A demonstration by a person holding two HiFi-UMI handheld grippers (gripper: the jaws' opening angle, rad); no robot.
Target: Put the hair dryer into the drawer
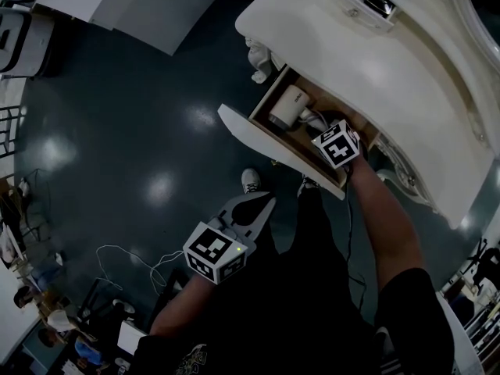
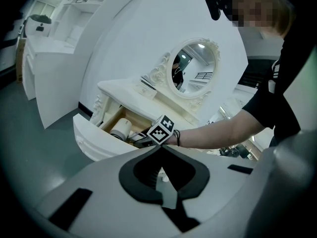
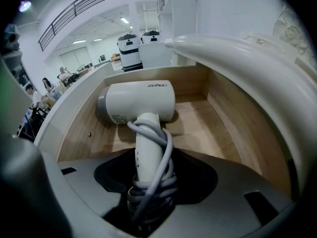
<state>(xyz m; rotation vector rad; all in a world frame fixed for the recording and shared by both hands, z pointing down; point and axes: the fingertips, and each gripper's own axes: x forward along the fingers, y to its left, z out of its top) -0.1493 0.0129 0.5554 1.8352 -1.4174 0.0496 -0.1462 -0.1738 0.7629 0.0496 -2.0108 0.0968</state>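
Open drawer (image 3: 223,118) of dressing table. White hair dryer (image 3: 138,100) is inside, head twd back wall, on or just above wood floor. Cord-wrapped handle runs straight back into R tool (image 3: 148,157), jaws clamped on it. L tool (image 2: 159,147) closed, empty, well outside drawer front.

a dark, glossy blue-grey floor (image 1: 117,131) shows soft patches of reflected ceiling light. on it stands a cream desk (image 1: 391,76) with a curved top and carved legs. an oval mirror (image 2: 193,68) in a carved frame rises from the desk's back edge. behind the desk is a plain white wall (image 2: 143,19), and beyond one end of the desk stand white shelves (image 2: 54,48). farther off, a railed balcony (image 3: 74,9) runs below a ceiling with bright strip lights (image 3: 124,20).
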